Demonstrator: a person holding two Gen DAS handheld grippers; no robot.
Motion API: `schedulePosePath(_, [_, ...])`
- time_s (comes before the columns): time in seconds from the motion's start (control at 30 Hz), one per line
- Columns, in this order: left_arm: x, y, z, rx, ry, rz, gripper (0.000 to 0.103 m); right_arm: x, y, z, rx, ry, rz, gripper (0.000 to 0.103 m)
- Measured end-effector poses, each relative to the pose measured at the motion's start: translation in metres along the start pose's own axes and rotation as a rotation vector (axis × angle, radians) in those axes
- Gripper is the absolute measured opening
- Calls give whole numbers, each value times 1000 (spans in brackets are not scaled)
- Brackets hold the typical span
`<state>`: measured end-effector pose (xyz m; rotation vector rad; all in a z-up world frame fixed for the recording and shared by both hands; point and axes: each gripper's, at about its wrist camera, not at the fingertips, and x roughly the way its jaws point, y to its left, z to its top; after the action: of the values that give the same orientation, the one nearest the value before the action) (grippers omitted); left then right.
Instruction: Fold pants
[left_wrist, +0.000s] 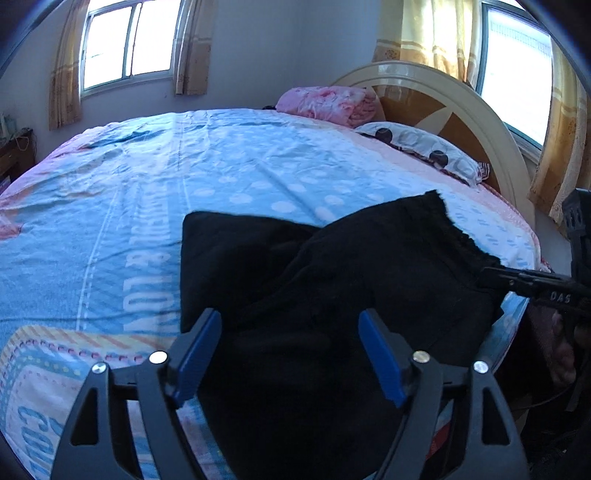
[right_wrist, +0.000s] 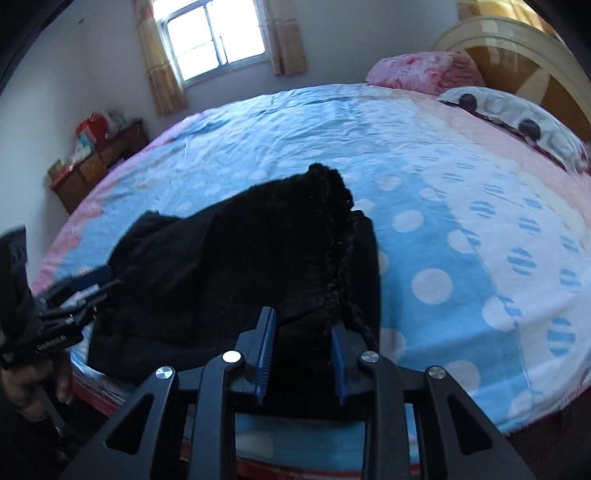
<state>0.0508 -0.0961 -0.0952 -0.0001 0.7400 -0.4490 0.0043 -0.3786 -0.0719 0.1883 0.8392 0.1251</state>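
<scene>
Black fleecy pants (left_wrist: 332, 266) lie bunched at the near edge of the bed, part folded over themselves. My left gripper (left_wrist: 289, 317) hovers over their near part, jaws wide open with only cloth below, nothing pinched. My right gripper (right_wrist: 301, 321) is closed on a thick fuzzy edge of the pants (right_wrist: 240, 258), and black cloth fills the gap between its blue pads. In the left wrist view the right gripper (left_wrist: 491, 275) comes in from the right and pinches the pants' right edge. The left gripper (right_wrist: 92, 284) shows blurred at the left of the right wrist view, held by a hand.
The bed (left_wrist: 184, 166) has a blue and pink dotted cover. A folded pink blanket (left_wrist: 328, 103) and a spotted pillow (left_wrist: 417, 147) lie by the curved headboard (left_wrist: 461, 107). A low wooden cabinet (right_wrist: 92, 162) with clutter stands by the far wall under a window.
</scene>
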Motion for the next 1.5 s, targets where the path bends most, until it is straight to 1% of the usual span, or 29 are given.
schedulePosePath(0.13, [9,4,-9,-1,25,6,80,13,-17,-15,61,82,1,28])
schedulePosePath(0.2, [11,7,-11,-15,23,-2,80,11,-21,-17,86,73,19,28])
schedulePosePath(0.27, [10,8,-10,-22,21,-6,80,10,-18,-16,63,79,10,28])
schedulePosePath(0.37, [-3,13,-3,-3,-20,5,80,1,-19,-11,81,89,22,35])
schedulePosePath(0.4, [-6,17,1,-3,-34,13,80,-8,-19,-8,80,73,2,38])
schedulePosePath(0.43, [-12,24,8,-8,-61,26,82,-16,-18,-6,72,50,-30,49])
schedulePosePath(0.47, [-15,29,13,-10,-72,30,87,-25,-16,-3,60,21,-72,50])
schedulePosePath(0.5, [-16,35,19,-12,-83,38,89,-34,-13,1,41,-16,-116,50])
schedulePosePath(0.53, [-16,40,27,-14,-95,50,90,-43,-8,7,24,-59,-139,50])
schedulePosePath(0.6, [-10,47,42,15,-103,61,90,-50,1,16,17,-112,-118,50])
schedulePosePath(0.63, [-1,50,51,39,-93,84,90,-49,10,22,5,-119,-79,51])
schedulePosePath(0.67, [5,51,56,50,-84,103,90,-43,21,27,-19,-104,-34,51])
schedulePosePath(0.7, [14,54,61,61,-68,113,90,-38,29,29,-36,-94,-8,51])
schedulePosePath(0.73, [26,56,66,66,-41,104,90,-27,45,32,-73,-82,45,51])
schedulePosePath(0.77, [33,58,69,67,-22,110,90,-21,52,34,-92,-73,61,51])
schedulePosePath(0.83, [56,63,73,81,45,135,91,4,72,33,-147,-18,49,51])
schedulePosePath(0.87, [62,65,72,83,62,160,91,12,78,31,-160,5,33,51])
schedulePosePath(0.9, [69,70,72,83,83,189,91,24,81,27,-170,58,0,51])
schedulePosePath(0.93, [74,74,73,70,99,194,93,31,80,22,-174,96,-31,51])
schedulePosePath(0.97, [78,80,74,47,110,188,98,34,75,18,-175,112,-49,51])
schedulePosePath(1.03, [84,86,75,29,125,191,100,37,59,4,-173,143,-99,51])
schedulePosePath(1.07, [88,86,75,34,134,188,100,34,47,-3,-170,145,-88,50])
schedulePosePath(1.13, [96,83,74,43,145,182,102,28,37,-12,-166,122,-71,50])
schedulePosePath(1.2, [102,83,73,39,133,193,103,28,33,-15,-161,119,-65,50])
schedulePosePath(1.27, [105,87,73,8,136,176,103,34,34,-12,-167,125,-78,50])
schedulePosePath(1.37, [96,91,76,-12,116,157,103,37,38,-7,-187,158,-91,51])
schedulePosePath(1.4, [87,93,78,-24,89,157,103,35,42,-5,-211,178,-93,51])
schedulePosePath(1.47, [51,103,79,-79,-26,158,103,31,45,0,-231,203,-94,51])
schedulePosePath(1.5, [36,108,77,-103,-60,165,103,24,50,5,-244,209,-94,51])
